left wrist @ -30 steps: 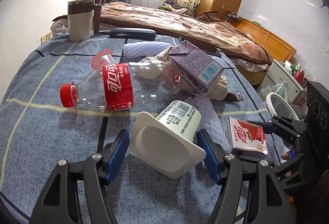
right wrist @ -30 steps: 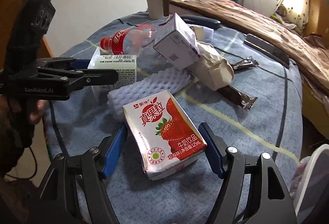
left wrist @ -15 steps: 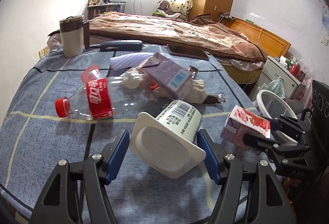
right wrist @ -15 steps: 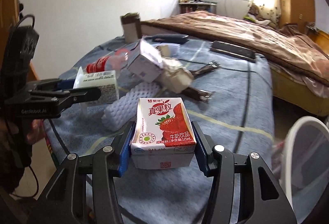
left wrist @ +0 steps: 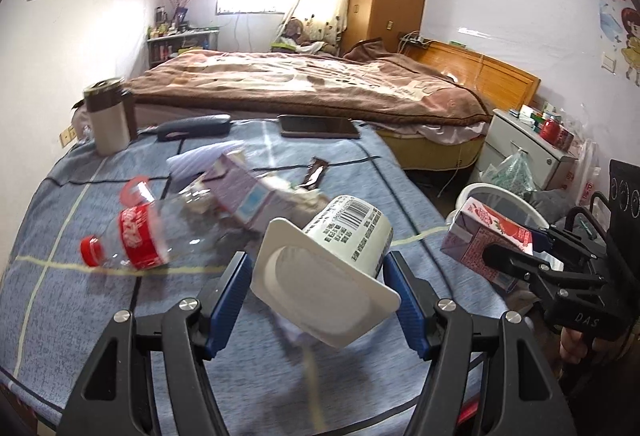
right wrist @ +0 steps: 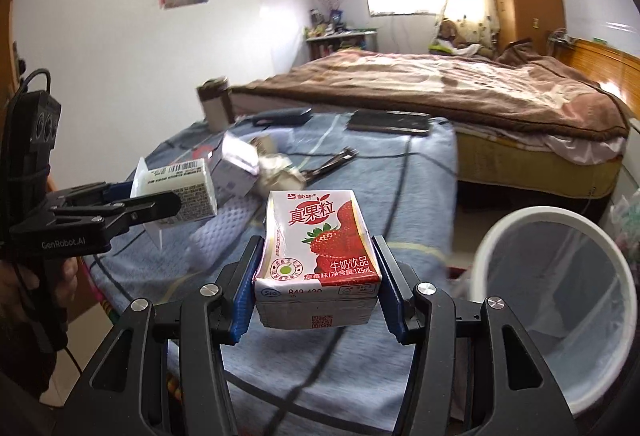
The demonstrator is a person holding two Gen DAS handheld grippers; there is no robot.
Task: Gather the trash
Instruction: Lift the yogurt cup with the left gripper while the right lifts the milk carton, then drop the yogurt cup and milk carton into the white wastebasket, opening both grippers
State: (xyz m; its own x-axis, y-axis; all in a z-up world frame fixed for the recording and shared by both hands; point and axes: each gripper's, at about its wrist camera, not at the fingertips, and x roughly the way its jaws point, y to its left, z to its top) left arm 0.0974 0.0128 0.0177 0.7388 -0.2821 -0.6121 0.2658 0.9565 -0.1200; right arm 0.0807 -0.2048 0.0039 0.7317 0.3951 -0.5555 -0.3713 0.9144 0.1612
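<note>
My left gripper point(left wrist: 320, 296) is shut on a white yogurt cup point(left wrist: 332, 272), lifted above the blue table cover point(left wrist: 68, 316); the same cup point(right wrist: 182, 191) shows at the left of the right wrist view. My right gripper point(right wrist: 318, 286) is shut on a red strawberry milk carton point(right wrist: 318, 256), held in the air off the table's right side; that carton point(left wrist: 486, 240) appears at the right of the left wrist view. A white-rimmed bin point(right wrist: 556, 316) stands below to the right. A cola bottle point(left wrist: 140, 238) and a purple carton point(left wrist: 248, 195) lie on the table.
A brown-lidded mug point(left wrist: 108, 119), a dark remote point(left wrist: 192, 125), a phone point(left wrist: 318, 125), a snack wrapper point(left wrist: 314, 171) and white foam netting point(right wrist: 236, 224) also sit on the table. A bed point(left wrist: 320, 83) lies beyond it, with a white nightstand point(left wrist: 524, 147) at right.
The right gripper closed on the strawberry carton and lifted it off the table toward the bin. The left gripper rose and moved right with the yogurt cup in it.
</note>
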